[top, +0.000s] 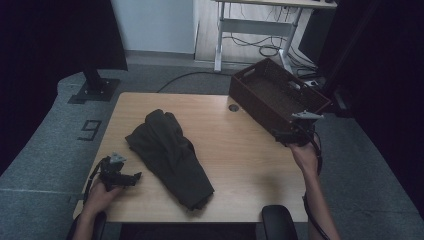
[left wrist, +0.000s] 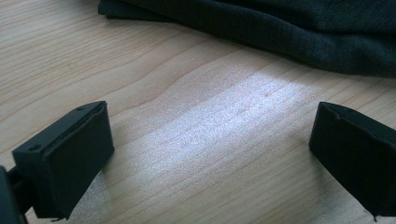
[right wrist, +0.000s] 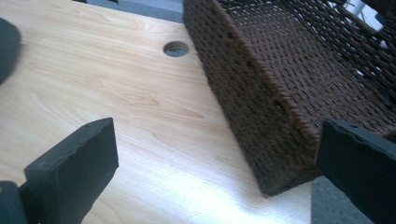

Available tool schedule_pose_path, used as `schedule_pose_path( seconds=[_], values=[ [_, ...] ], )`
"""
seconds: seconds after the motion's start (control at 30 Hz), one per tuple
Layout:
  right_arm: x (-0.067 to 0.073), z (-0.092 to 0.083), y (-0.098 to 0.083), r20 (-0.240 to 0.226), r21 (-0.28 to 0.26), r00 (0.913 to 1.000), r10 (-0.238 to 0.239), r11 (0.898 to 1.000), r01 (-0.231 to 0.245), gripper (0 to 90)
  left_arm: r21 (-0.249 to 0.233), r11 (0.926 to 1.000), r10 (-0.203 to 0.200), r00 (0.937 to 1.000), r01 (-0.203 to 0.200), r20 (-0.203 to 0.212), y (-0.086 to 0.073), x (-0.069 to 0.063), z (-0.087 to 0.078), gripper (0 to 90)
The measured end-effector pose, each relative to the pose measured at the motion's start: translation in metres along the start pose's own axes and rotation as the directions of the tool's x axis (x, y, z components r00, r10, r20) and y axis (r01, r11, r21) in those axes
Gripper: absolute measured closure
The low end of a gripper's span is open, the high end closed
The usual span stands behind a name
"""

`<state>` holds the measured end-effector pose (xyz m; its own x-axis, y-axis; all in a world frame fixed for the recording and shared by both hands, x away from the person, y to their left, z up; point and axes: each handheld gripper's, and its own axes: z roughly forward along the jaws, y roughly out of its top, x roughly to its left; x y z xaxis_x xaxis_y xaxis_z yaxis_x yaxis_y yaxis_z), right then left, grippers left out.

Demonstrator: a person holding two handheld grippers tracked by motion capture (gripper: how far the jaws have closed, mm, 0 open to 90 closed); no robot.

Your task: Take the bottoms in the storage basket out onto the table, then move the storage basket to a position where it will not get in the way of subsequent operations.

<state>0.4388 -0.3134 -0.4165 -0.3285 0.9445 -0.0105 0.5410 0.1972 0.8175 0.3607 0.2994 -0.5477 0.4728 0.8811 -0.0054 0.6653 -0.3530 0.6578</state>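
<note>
Claws first: right claw [top: 286,136] stands wide open with nothing between its jaws, at the near corner of the dark brown woven rectangular basket [top: 260,107], which sits at the far right edge of the pale wooden counter [top: 240,165]. Left claw [top: 131,177] also open and empty, resting low over bare wood at the near left, just beside the dark green folded cloth garment [top: 170,155]. Garment lies in a loose diagonal heap mid-counter, well apart from the basket. Judged soft, light and limp; it will sag and unfold if lifted by one edge, so take hold at a thick folded bunch, ideally at two points. Garment type, sleeves and hems hard to make out in the dim light; basket's far end partly cut off in the right gripper view.
</note>
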Motion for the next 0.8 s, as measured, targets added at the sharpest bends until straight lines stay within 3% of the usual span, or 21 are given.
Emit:
schedule_pose_path(
  seconds=[0.37, 0.8],
  values=[
    [0.027, -0.008, -0.006, -0.051, -0.022, 0.9973, -0.053, 0.998, 0.052, 0.0, 0.002, 1.0, 0.002, 1.0, -0.002, 0.0, 0.0, 0.0, 0.0, 0.0],
    [0.047, -0.005, -0.019, -0.09, -0.021, 0.9923, -0.086, 0.996, 0.085, 0.0, 0.0, 1.0, 0.0, 1.0, 0.0, 0.0, 0.0, 0.0, 0.0, 0.0]
  ],
)
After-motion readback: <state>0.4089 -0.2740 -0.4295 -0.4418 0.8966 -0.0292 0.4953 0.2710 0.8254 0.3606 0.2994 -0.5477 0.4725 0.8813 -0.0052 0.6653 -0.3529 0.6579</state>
